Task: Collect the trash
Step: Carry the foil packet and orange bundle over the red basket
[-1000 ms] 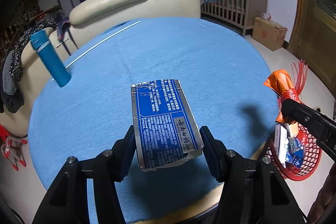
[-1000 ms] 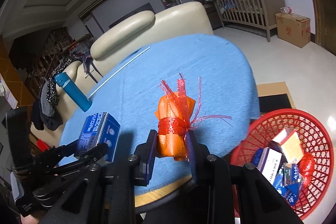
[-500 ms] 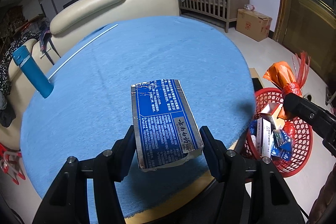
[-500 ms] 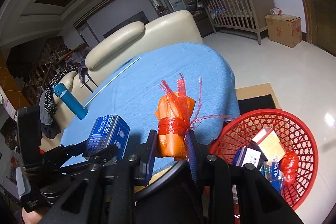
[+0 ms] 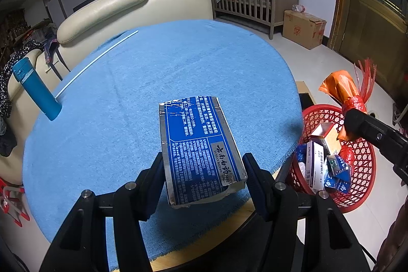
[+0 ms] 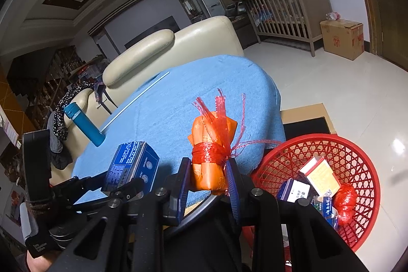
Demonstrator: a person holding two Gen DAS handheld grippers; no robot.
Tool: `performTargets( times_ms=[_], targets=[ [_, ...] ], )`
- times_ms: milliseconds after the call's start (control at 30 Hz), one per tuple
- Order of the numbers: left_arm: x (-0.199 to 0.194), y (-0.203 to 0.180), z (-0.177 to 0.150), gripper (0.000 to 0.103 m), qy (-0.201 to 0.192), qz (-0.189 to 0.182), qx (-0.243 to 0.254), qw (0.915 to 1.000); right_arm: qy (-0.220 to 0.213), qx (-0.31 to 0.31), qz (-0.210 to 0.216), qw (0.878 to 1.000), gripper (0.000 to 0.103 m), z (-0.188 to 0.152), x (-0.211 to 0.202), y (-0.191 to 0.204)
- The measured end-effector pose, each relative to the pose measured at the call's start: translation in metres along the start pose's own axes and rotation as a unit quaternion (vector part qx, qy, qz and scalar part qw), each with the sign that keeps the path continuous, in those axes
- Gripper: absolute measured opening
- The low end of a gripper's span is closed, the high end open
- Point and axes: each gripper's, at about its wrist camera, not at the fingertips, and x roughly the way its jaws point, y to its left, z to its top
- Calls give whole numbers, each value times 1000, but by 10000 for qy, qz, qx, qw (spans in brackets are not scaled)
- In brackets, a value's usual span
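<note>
The round table under its blue cloth looks almost cleared of trash; what stands or lies on it is a blue bottle at the rim far from the red basket and a thin white rod near that same rim, neither of which reads as rubbish; the basket, on the floor just beside the table, already has several small boxes and wrappers in it, so most of the collecting seems done; by my judgement what is left is to carry the two pieces now in the tools over the basket and let go; the blue foil box, well clear of the basket and above the table's near edge, is clamped by its long sides in the left gripper, jaws about half apart and pressing on it; the orange packet tied with red net, much nearer the basket and just beside its rim, is pinched in the right gripper, jaws narrow and closed on its lower half
</note>
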Motion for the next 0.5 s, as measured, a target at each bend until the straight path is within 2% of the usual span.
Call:
performTargets(
  times_ms=[500],
  targets=[
    [1,-7,-1,61,20,-83,142,9999,-39,68,-127,9999,30,-2,-7,-17]
  ],
)
